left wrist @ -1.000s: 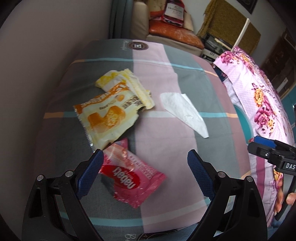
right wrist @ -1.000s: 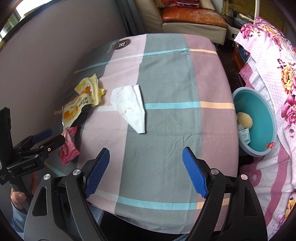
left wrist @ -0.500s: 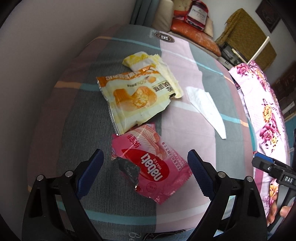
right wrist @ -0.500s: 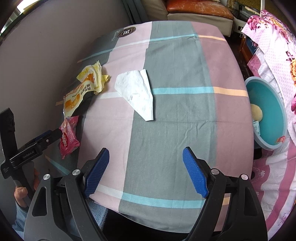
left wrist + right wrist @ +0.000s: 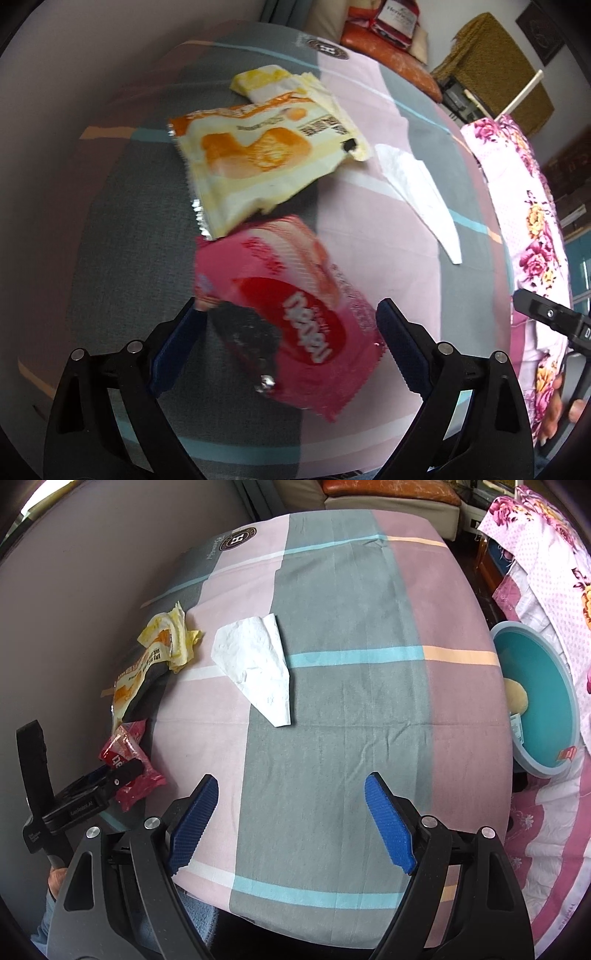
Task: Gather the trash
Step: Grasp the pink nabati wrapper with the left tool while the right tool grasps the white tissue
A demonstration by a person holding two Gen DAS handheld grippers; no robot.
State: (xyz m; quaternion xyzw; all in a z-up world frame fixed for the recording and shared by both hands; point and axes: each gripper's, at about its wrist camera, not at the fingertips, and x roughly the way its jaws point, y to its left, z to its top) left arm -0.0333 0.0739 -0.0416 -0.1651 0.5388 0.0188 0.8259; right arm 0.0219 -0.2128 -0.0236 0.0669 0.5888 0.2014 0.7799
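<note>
A pink wafer wrapper (image 5: 295, 314) lies on the checked tablecloth, and my left gripper (image 5: 290, 325) hangs open just over it with the wrapper between the spread fingers. The left fingertip is at the wrapper's corner; the pads are not pressing on it. Beyond it lie an orange-and-yellow snack wrapper (image 5: 258, 162), a crumpled yellow wrapper (image 5: 266, 79) and a white tissue (image 5: 417, 192). My right gripper (image 5: 291, 801) stands open and empty over the near table edge, the tissue (image 5: 255, 664) well ahead of it. From there the left gripper (image 5: 110, 775) shows at the pink wrapper (image 5: 129, 753).
A teal basin (image 5: 535, 672) with a few scraps inside sits low beside the table's right edge. Floral pink bedding (image 5: 546, 554) lies past it. A plain wall (image 5: 74, 590) runs along the table's left side, and a sofa stands behind the table.
The left gripper has sunk and rolled toward the pink wrapper, which now fills the gap between its fingers. The right gripper has come down a little over the table edge, still open.
</note>
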